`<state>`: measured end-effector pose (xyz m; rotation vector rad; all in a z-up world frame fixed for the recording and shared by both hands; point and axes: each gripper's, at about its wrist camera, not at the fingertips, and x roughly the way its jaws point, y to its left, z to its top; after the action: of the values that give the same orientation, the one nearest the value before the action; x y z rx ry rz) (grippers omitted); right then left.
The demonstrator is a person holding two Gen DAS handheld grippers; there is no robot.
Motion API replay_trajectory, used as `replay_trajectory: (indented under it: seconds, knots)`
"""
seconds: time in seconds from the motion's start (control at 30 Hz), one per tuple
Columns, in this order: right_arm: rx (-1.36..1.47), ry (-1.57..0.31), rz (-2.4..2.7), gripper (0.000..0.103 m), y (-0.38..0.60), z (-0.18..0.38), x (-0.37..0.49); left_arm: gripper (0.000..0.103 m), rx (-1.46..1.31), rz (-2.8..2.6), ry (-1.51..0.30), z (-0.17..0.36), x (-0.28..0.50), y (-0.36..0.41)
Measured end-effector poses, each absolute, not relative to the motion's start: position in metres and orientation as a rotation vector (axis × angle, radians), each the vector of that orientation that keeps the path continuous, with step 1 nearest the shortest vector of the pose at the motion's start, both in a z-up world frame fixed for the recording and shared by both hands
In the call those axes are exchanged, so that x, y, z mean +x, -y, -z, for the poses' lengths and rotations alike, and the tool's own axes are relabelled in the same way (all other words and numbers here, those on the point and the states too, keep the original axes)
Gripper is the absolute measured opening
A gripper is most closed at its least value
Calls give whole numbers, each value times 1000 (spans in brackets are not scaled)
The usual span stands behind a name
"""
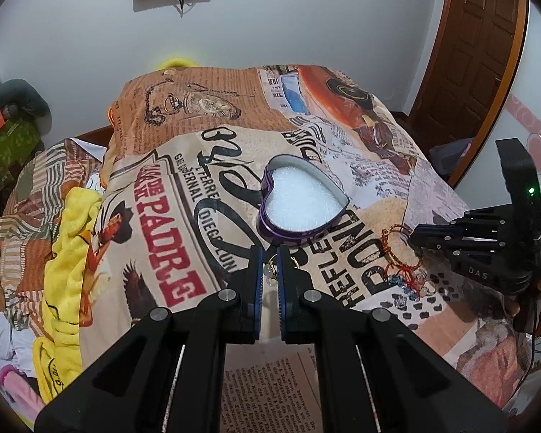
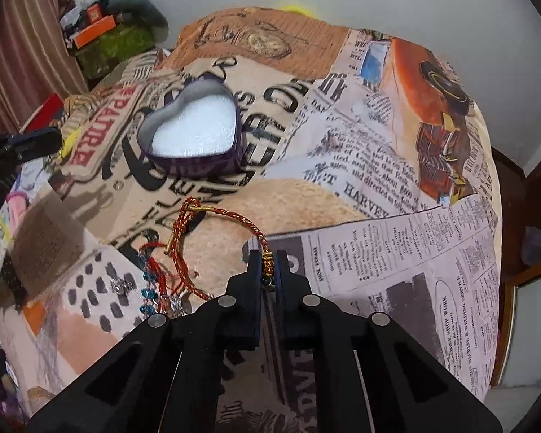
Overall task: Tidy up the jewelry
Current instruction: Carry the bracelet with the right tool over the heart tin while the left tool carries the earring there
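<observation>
A purple heart-shaped tin [image 1: 301, 198] with white foam inside sits open on the newspaper-print cover; it also shows in the right wrist view [image 2: 194, 137]. My left gripper [image 1: 269, 265] is shut on a small gold earring with pale beads [image 1: 270, 270], just in front of the tin. My right gripper [image 2: 268, 263] is shut on the gold beads of a red-and-gold thread bracelet [image 2: 212, 213], whose loop lies on the cover. The right gripper also shows in the left wrist view [image 1: 420, 238] beside the bracelet [image 1: 396, 245].
Blue bead jewelry [image 2: 149, 296] and a red thread piece [image 2: 158, 270] lie left of the bracelet. The cover [image 1: 184, 198] drapes a mound with yellow cloth [image 1: 68, 259] at left. A wooden door [image 1: 469, 65] stands back right.
</observation>
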<state>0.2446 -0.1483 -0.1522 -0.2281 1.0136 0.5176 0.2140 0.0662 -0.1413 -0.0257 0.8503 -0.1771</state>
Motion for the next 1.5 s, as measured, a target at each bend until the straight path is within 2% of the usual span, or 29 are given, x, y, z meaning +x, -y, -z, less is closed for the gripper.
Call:
replay_trajectory:
  seconds: [0.4,0.77,1.5]
  knots:
    - [-180,-900,-526,6,142,115,254,6,-50,185,-817,128,227,-59]
    - [-180,-861,-563,6,113,110,276,6,-41,196,-832,137,251,-50]
    - [-199,-959,-620,6,80,134,315,6,-15,231,-922,176,294,-39]
